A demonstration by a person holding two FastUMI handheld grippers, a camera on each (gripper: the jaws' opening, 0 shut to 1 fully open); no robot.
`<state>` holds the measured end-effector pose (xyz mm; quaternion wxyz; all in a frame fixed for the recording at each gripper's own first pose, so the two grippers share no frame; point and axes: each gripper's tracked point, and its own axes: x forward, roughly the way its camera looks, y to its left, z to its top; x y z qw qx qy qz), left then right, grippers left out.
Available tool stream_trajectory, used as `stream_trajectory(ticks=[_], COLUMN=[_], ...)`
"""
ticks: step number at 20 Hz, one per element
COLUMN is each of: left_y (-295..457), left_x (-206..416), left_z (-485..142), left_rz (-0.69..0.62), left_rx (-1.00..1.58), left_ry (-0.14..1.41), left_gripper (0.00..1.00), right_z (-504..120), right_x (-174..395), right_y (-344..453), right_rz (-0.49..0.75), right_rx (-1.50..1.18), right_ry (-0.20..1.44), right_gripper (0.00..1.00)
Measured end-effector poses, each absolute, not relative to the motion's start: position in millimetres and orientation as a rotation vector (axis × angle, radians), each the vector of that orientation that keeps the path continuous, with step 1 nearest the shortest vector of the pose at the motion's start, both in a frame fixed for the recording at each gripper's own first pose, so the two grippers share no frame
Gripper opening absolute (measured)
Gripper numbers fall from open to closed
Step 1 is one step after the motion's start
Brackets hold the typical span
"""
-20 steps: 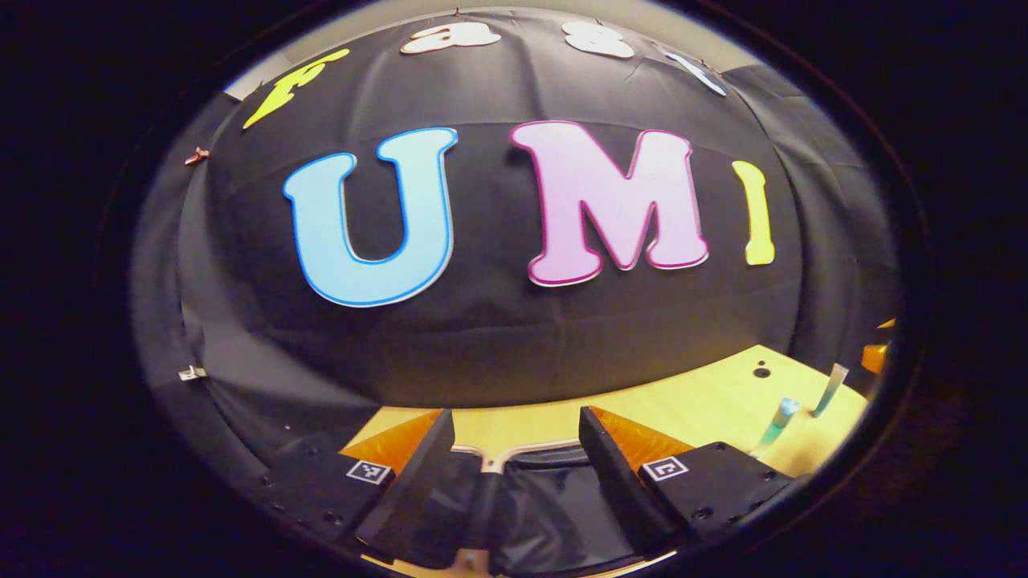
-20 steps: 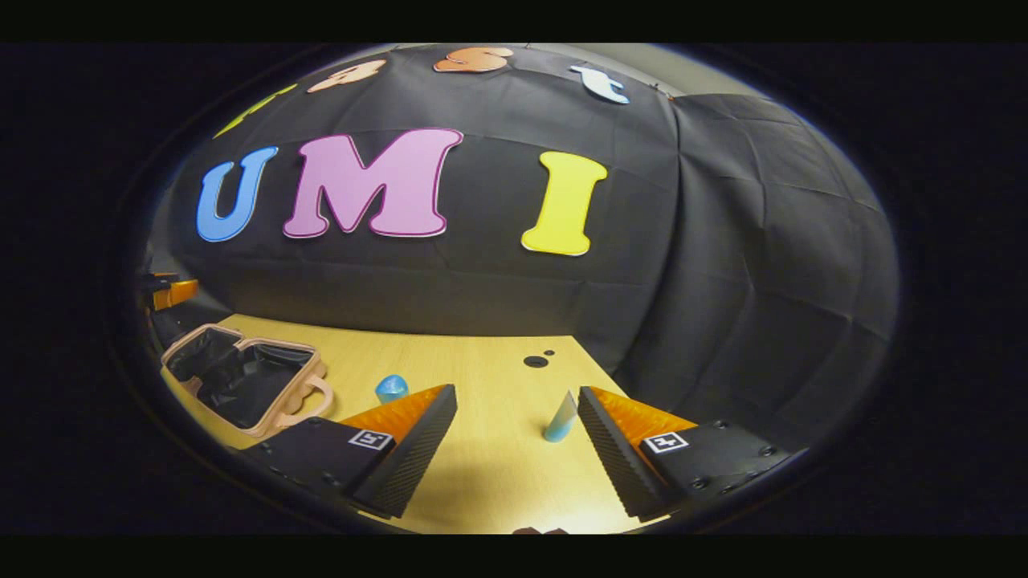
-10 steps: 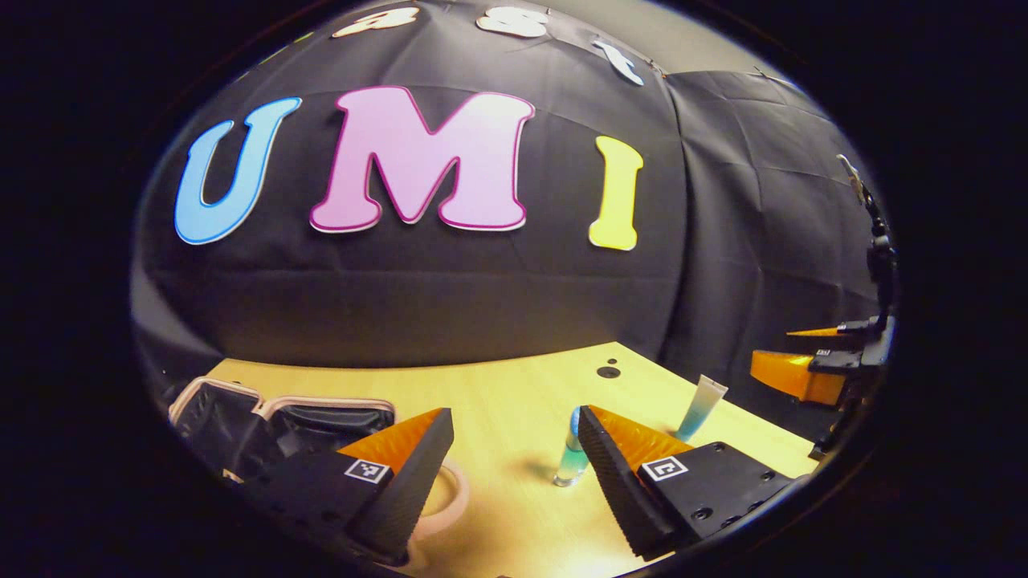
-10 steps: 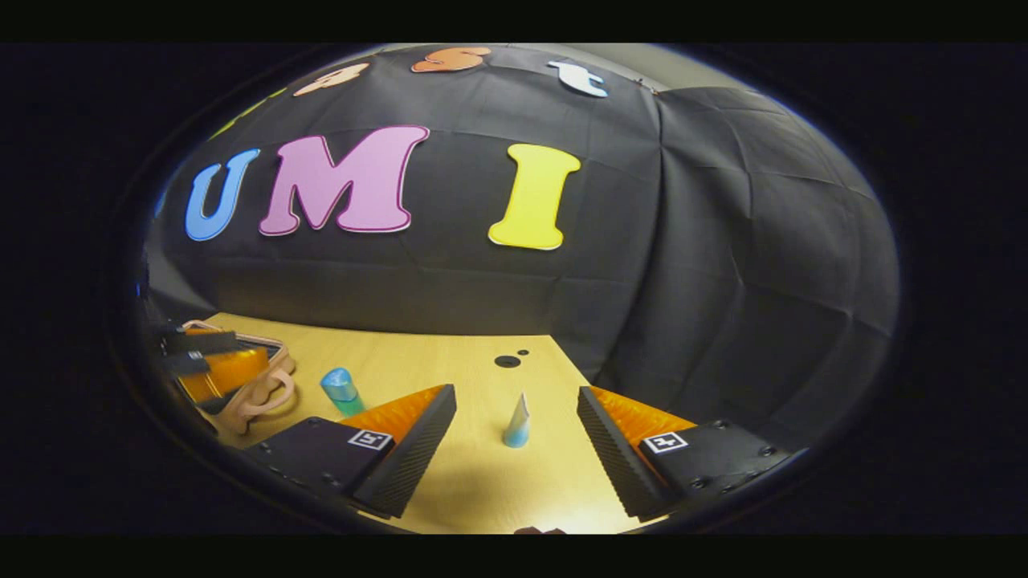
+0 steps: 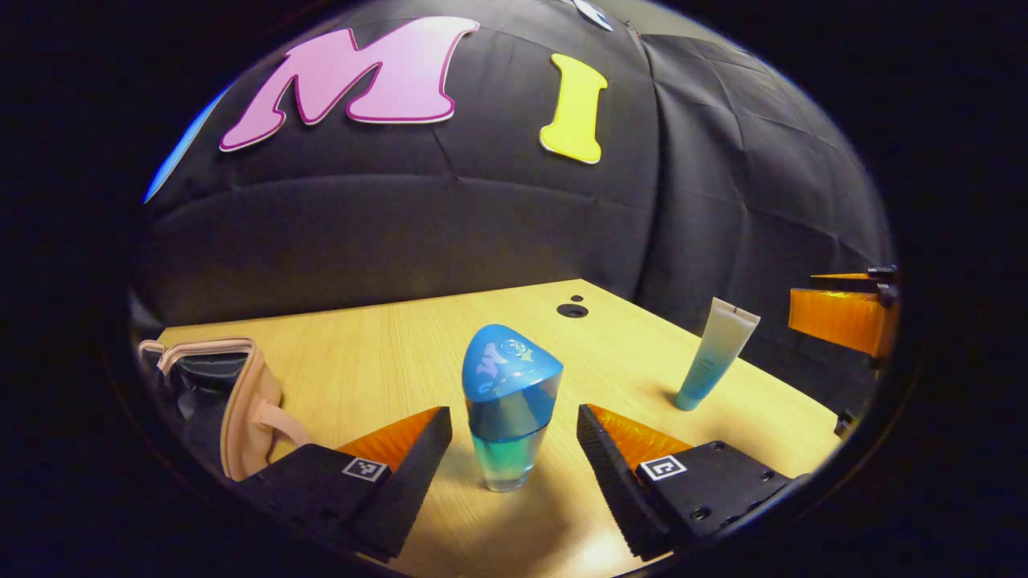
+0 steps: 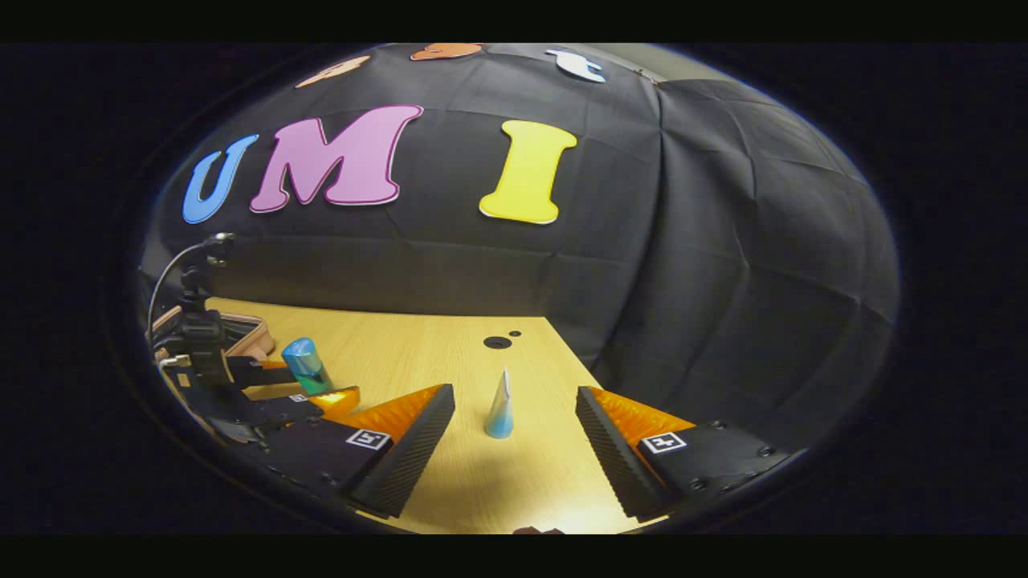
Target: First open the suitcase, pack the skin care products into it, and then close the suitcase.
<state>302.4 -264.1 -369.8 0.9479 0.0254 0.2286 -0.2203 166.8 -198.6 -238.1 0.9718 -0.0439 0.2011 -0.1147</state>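
In the left gripper view a blue-capped bottle with teal liquid stands upright on the wooden table. My left gripper is open, one finger on each side of the bottle, not touching it. The pink suitcase lies open at the left, its dark lining showing. A pale tube stands on its cap to the right. In the right gripper view my right gripper is open, and the tube stands just ahead of its fingers. The bottle and left gripper sit at the left.
The black cloth wall closes off the back and right of the table. Two small dark holes mark the tabletop near its far corner. The table's right edge runs close behind the tube. The right gripper shows at the right edge of the left gripper view.
My left gripper has swung right, away from the suitcase, and moved in until the bottle stands between its open fingers. My right gripper has edged closer to the tube.
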Motion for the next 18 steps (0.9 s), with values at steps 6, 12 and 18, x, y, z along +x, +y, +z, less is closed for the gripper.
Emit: stream_trajectory(ticks=[6, 12, 18], left_y=[-270, -267, -266], left_x=[316, 316, 315], left_z=[-392, -396, -396], left_rz=[-0.402, -0.399, -0.399], left_rx=[0.075, 0.055, 0.062], left_ry=[0.518, 0.52, 0.52], left_gripper=[0.65, 0.5, 0.5], right_z=[-285, -327, -369], right_x=[190, 222, 246], right_y=[-198, -200, -215], right_rz=[-0.236, -0.253, -0.299], right_rx=[-0.062, -0.033, -0.013], right_ry=[0.453, 0.504, 0.562], right_gripper=[0.97, 0.97, 0.97])
